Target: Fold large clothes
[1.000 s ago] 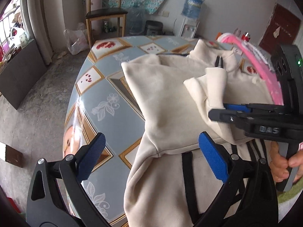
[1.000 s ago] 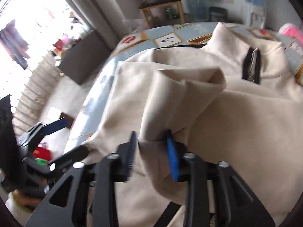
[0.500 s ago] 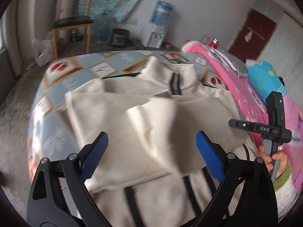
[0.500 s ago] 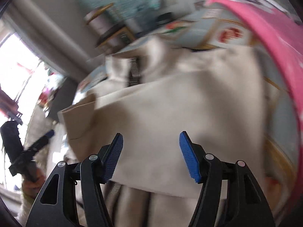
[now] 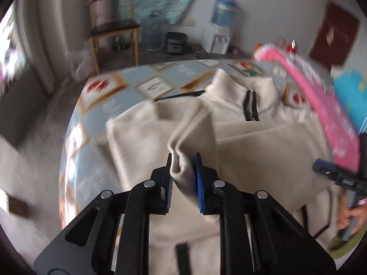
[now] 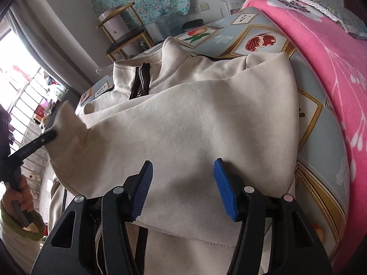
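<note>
A cream zip-neck jacket (image 5: pixel 252 142) lies on the tiled table, collar and black zipper (image 5: pixel 251 105) at the far side, both sleeves folded over its front. My left gripper (image 5: pixel 183 167) is shut on the cuff of the left sleeve (image 5: pixel 195 133) and holds it lifted above the body. In the right wrist view the jacket (image 6: pixel 195 119) fills the middle, and my right gripper (image 6: pixel 182 183) is open and empty just above the folded right sleeve. The left gripper (image 6: pixel 49 135) shows at the left there, pinching cloth.
The table (image 5: pixel 119 96) has a blue and gold fruit pattern and a rounded left edge. A pink blanket (image 6: pixel 321 52) covers the table's right side. A wooden chair (image 5: pixel 114 29), a water dispenser (image 5: pixel 221 29) and a curtain stand beyond.
My left gripper has closed on the sleeve cuff and lifted it. My right gripper let go of the sleeve a second ago and now hovers open over the right side.
</note>
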Tool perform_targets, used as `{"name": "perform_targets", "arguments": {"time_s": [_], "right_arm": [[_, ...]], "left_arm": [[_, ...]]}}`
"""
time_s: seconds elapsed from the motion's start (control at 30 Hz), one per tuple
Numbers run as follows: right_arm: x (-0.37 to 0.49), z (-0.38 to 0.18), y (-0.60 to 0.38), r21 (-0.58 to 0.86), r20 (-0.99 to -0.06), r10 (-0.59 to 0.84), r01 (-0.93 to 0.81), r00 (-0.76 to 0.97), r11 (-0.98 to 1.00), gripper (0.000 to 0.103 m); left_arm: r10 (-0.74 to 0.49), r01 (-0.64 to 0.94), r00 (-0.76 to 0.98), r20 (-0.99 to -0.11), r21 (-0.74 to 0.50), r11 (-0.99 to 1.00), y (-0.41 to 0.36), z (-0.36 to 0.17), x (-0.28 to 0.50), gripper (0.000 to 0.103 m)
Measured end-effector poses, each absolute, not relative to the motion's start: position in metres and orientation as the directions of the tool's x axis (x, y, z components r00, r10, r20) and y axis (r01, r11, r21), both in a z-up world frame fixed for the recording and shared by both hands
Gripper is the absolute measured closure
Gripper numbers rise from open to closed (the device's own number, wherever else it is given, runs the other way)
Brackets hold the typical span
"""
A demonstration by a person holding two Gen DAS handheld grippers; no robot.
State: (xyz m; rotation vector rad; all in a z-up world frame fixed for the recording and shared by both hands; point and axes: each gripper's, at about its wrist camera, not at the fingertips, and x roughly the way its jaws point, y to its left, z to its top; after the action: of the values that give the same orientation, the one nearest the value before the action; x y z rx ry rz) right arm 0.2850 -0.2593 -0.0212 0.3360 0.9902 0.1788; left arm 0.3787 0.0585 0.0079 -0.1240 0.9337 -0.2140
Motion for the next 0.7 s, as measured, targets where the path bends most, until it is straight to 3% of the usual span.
{"name": "perform_targets", "arguments": {"time_s": [0.1, 0.17, 0.27, 0.33, 0.7], "right_arm": [[0.285, -0.021, -0.263, 0.375, -0.783, 0.316, 0.0, 0.536, 0.927, 0.048], [0.282, -0.019, -0.265, 0.385, -0.783, 0.327, 0.0, 0.53, 0.923, 0.048], [0.275, -0.006, -0.277, 0.394, -0.78, 0.325, 0.017, 0.535, 0.919, 0.048], [0.267, 0.007, -0.297, 0.425, -0.758, 0.334, 0.034, 0.56, 0.905, 0.048], [0.313, 0.012, -0.393, 0.49, -0.765, 0.277, 0.246, 0.582, 0.837, 0.048]], "left_arm": [[-0.378, 0.063, 0.513, -0.771, -0.405, 0.912, 0.102, -0.015, 0.368, 0.086], [-0.419, 0.032, 0.492, -0.763, -0.465, 0.885, 0.117, -0.029, 0.363, 0.085], [-0.482, -0.001, 0.48, -0.733, -0.55, 0.835, 0.134, -0.043, 0.357, 0.059], [-0.516, -0.004, 0.496, -0.698, -0.596, 0.803, 0.143, -0.044, 0.355, 0.055], [-0.464, -0.02, 0.485, -0.742, -0.539, 0.842, 0.134, -0.052, 0.399, 0.053]]}}
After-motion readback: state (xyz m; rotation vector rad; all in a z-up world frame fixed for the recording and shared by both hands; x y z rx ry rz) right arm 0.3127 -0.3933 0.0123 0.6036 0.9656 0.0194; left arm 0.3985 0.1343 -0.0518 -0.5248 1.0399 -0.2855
